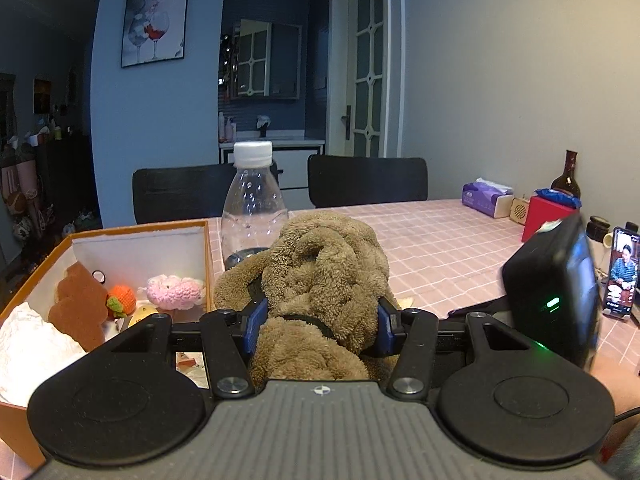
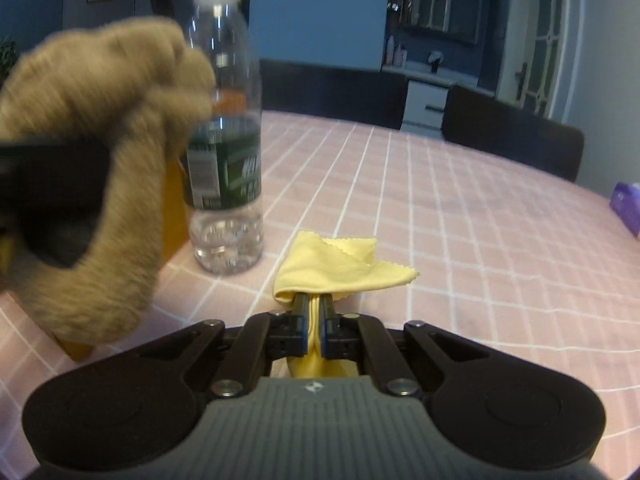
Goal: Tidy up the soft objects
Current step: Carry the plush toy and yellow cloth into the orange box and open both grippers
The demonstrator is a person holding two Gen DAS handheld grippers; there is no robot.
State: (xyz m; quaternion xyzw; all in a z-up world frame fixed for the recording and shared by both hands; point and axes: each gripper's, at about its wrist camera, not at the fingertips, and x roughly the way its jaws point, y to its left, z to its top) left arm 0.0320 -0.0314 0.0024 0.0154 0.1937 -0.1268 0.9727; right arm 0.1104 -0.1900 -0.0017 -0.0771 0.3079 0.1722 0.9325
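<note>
Two loads: plush (image 1: 320,280) (box (image 1: 136,229) beside), cloth (image 2: 340,268).

The left gripper (image 1: 320,320) clamps a bunched brown plush towel (image 1: 320,280) between its blue pads. To its left an orange box (image 1: 208,248) holds a pink crocheted toy (image 1: 174,292), an orange crocheted fruit (image 1: 122,300) and white cloth (image 1: 28,340). A clear bottle (image 1: 252,208) stands behind the towel.

Two close wrist views, shared bottle (image 1: 253,204)
</note>
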